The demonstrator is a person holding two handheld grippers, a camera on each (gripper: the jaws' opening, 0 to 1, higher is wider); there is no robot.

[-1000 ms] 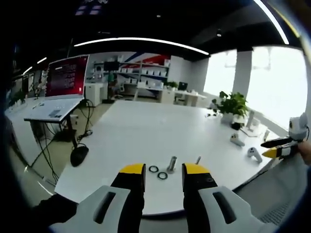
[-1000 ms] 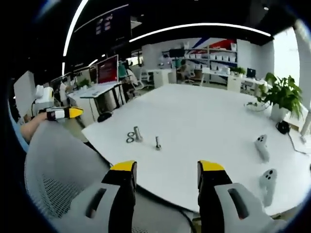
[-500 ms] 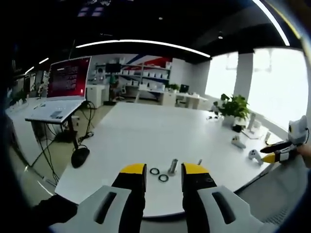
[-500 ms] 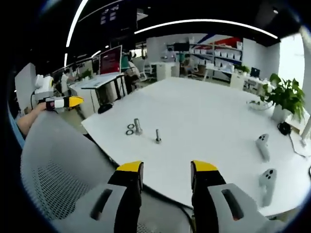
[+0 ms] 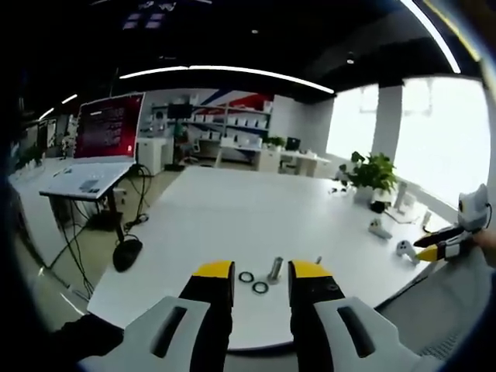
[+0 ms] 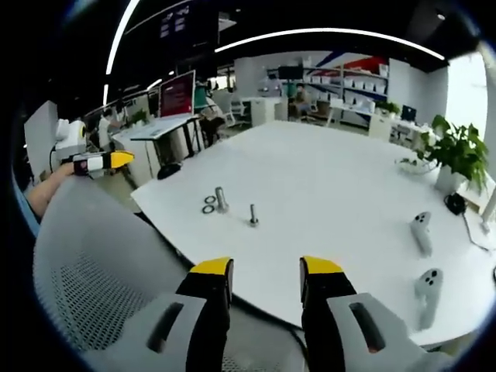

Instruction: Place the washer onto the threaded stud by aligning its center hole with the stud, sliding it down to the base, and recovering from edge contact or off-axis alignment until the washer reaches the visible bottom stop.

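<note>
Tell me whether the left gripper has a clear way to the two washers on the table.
Probably yes. The washers lie flat on the white table just ahead of the open left gripper, with the stud beside them rather than in between.

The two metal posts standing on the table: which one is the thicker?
The thicker stud is the one right beside the two dark washers. The thin bolt stands alone, apart from the rings, nearer the table's middle.

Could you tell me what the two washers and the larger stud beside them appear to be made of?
The washers look dark, perhaps black-coated metal or rubber; too small to tell. The larger stud looks like bare grey metal with a dull sheen, standing upright on the white table.
</note>
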